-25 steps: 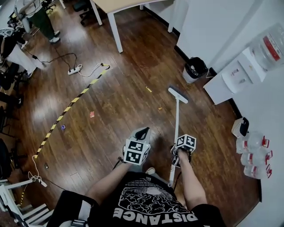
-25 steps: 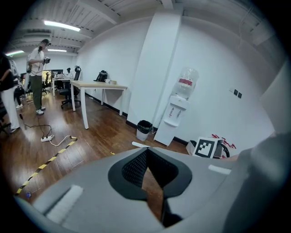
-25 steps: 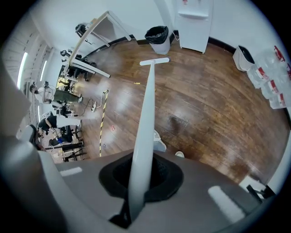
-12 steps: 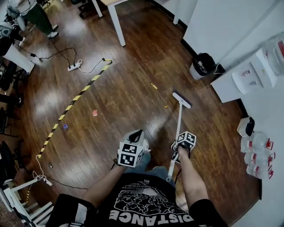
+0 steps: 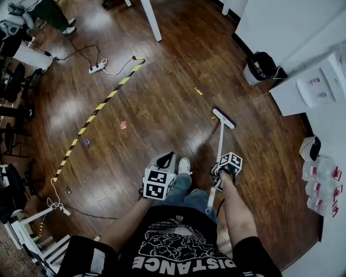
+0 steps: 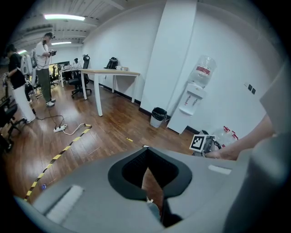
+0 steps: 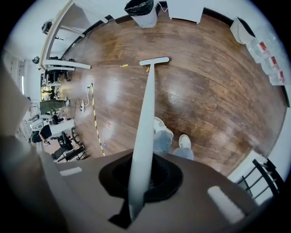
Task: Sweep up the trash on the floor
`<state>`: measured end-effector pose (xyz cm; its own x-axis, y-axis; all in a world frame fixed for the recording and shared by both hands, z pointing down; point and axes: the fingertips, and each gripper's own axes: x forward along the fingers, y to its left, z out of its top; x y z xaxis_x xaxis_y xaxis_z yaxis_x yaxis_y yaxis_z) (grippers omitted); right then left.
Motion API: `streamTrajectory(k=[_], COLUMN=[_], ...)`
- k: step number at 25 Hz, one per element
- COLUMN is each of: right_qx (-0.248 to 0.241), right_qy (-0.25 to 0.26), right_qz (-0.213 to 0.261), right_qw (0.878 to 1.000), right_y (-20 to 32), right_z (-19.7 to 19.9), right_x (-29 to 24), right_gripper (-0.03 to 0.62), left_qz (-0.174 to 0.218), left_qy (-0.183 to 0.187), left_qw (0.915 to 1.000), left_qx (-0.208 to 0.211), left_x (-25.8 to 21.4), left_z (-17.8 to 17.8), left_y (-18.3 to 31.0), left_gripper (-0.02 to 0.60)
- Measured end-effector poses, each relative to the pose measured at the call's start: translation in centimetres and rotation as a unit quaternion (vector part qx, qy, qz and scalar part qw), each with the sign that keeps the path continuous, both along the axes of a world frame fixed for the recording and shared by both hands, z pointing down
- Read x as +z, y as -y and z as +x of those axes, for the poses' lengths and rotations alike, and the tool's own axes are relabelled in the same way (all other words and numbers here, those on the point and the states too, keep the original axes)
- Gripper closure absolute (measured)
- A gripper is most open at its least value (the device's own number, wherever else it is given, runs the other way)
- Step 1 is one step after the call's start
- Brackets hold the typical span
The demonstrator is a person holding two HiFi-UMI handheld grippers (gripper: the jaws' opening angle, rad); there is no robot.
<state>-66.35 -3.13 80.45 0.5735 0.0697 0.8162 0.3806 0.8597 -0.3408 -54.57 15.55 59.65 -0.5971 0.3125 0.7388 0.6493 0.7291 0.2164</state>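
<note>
Yellow-black striped tape [image 5: 100, 106]: diagonal band, left of centre | power strip [image 5: 98, 67]: white, cabled, near the tape's upper end | waste bin [image 5: 261, 67]: black-lined, at the wall | water dispenser [image 5: 311, 86]: white, just beside the bin | water bottles [image 5: 321, 184]: clustered at right edge | tabletop [image 6: 109, 73]: wooden, white legs | person [image 5: 51, 16]: standing, upper left

I'm looking down on a dark wooden floor [image 5: 162, 103] crossed diagonally by a yellow-and-black striped tape [image 5: 97, 111], with a white power strip [image 5: 98, 68] and its cable lying near the tape's far end. Loose on the boards are a yellow scrap [image 5: 198, 91], a red scrap [image 5: 123, 125] and a small purple scrap [image 5: 86, 143] beside the tape. The broom [image 5: 219, 143] rests its head on the floor, a black bin [image 5: 263, 66] stands by the wall, and water bottles [image 5: 321, 181] sit at the right edge.
</note>
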Motion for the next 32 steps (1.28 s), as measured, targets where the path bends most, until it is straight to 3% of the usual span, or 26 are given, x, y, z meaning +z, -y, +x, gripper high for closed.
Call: streamTrajectory(k=[8, 20, 26, 32], right_qx=[-0.008, -0.030, -0.050, -0.108], right_qy=[-0.034, -0.084, -0.104, -0.110], right_qz=[0.000, -0.003, 0.000, 0.010], right_qw=[0.999, 0.996, 0.993, 0.988], right_y=[1.3, 4.2, 6.5, 9.2], right_z=[2.2, 9.2, 13.1, 16.0], right_x=[0.1, -1.5, -2.3, -2.5], right_gripper=[0.592, 0.592, 0.592, 0.592], left_qz=[-0.007, -0.036, -0.026, -0.019], left_qy=[-0.002, -0.014, -0.016, -0.015], left_qw=[0.9998, 0.9984, 0.9955, 0.9901], left_qx=[-0.016, -0.042, -0.089, -0.138], left_x=[-0.1, 0.1, 0.9, 1.3], left_z=[1.9, 5.4, 10.2, 13.5], left_y=[3.2, 9.4, 13.1, 15.6], left_gripper=[0.577, 0.577, 0.577, 0.577])
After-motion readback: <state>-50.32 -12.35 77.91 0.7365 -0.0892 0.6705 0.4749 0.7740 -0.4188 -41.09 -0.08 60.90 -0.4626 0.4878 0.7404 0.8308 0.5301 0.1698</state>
